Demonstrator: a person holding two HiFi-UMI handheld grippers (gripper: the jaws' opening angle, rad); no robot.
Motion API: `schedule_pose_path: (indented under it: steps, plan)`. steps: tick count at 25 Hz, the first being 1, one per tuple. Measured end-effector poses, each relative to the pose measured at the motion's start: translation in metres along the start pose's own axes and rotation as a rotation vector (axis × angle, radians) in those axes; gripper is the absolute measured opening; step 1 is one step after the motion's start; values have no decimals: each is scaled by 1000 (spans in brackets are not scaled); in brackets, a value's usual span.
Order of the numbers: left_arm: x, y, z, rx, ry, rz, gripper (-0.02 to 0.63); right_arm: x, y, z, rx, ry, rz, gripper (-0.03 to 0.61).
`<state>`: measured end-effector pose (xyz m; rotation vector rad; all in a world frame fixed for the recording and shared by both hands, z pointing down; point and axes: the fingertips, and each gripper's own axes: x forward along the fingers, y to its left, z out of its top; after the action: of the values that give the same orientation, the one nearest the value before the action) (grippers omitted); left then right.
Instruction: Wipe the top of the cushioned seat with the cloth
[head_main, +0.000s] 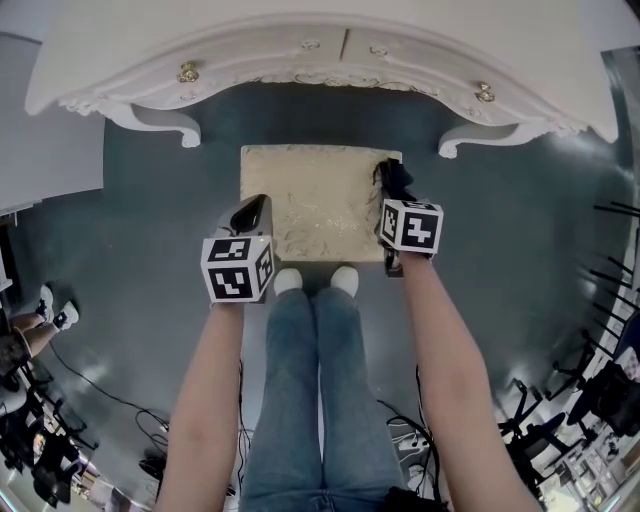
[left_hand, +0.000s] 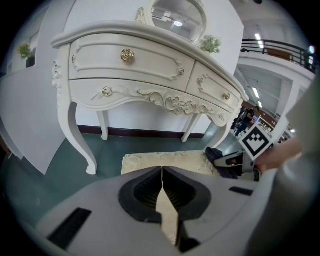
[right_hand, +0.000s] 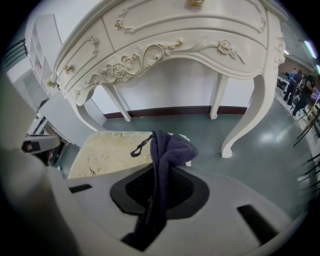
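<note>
Cloth (right_hand: 167, 150) hangs scrunched in your right gripper (head_main: 395, 195), jaws squeezed tight on it, over the far right corner of the cushioned seat (head_main: 310, 200), while your left gripper (left_hand: 162, 170) is pinched closed on nothing. Being so bunched, only a little bit might rub the seat, or it could slide off the edge

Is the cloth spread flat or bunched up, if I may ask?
Bunched: the right tongs clamp the cloth as a crumpled wad.
</note>
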<state>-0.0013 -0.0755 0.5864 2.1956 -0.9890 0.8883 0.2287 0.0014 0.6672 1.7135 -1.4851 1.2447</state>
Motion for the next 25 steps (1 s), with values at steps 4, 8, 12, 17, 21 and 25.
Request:
schedule_pose_path:
  steps: [4, 8, 12, 17, 21, 25]
  plan:
    - [-2, 9, -1, -10, -3, 4, 5, 3, 9, 3, -9, -3, 2, 38]
    - [-7, 20, -1, -23, -8, 15, 5, 5, 25, 4, -30, 2, 18, 38]
    - [-13, 32, -3, -37, -11, 26, 5, 8, 43, 4, -44, 10, 20, 38]
    - [-22, 48, -4, -53, -18, 42, 5, 12, 64, 5, -63, 21, 32, 38]
    - [-27, 62, -7, -71, -21, 60, 5, 15, 74, 6, -70, 25, 35, 38]
    - [-31, 73, -12, -94, -23, 75, 5, 19, 87, 9, -86, 26, 51, 38]
